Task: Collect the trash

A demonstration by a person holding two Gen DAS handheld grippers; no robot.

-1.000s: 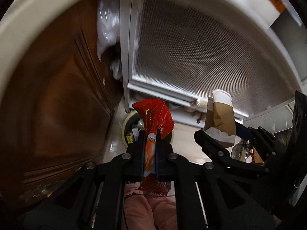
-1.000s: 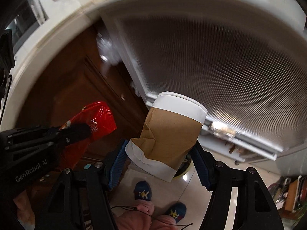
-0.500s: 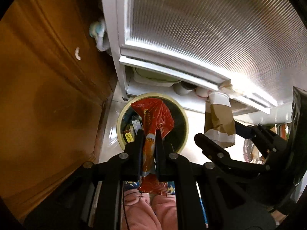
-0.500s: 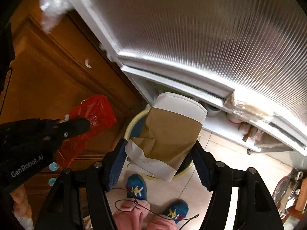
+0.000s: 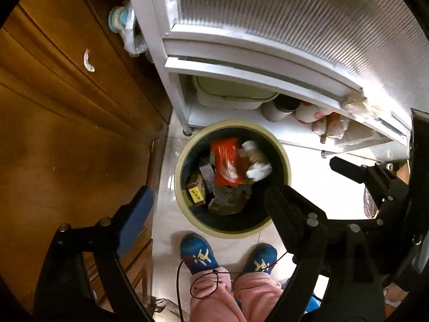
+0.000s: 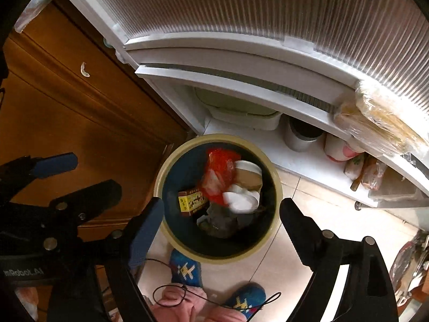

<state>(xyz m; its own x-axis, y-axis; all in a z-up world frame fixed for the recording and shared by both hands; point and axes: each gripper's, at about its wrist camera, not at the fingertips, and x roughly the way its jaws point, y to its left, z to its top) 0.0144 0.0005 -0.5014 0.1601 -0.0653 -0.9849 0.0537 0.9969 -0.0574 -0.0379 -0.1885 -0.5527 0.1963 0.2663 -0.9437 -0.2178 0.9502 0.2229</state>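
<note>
a brown wooden cabinet (image 5: 67, 112) fills the left side, with a small pale crescent mark (image 5: 89, 61) on its panel. beside it stands a white unit with a ribbed translucent door (image 6: 268, 8). on that unit's low white shelf (image 6: 303, 161), under the door, sit a pale green tub (image 5: 233, 91) toward the left end, then a grey metal cup (image 6: 301, 134) and a white-and-pink cup (image 6: 339, 149). blue slippers (image 5: 197, 253) and pink trousers (image 5: 233, 295) show on the pale tiled floor (image 5: 316, 182).
</note>
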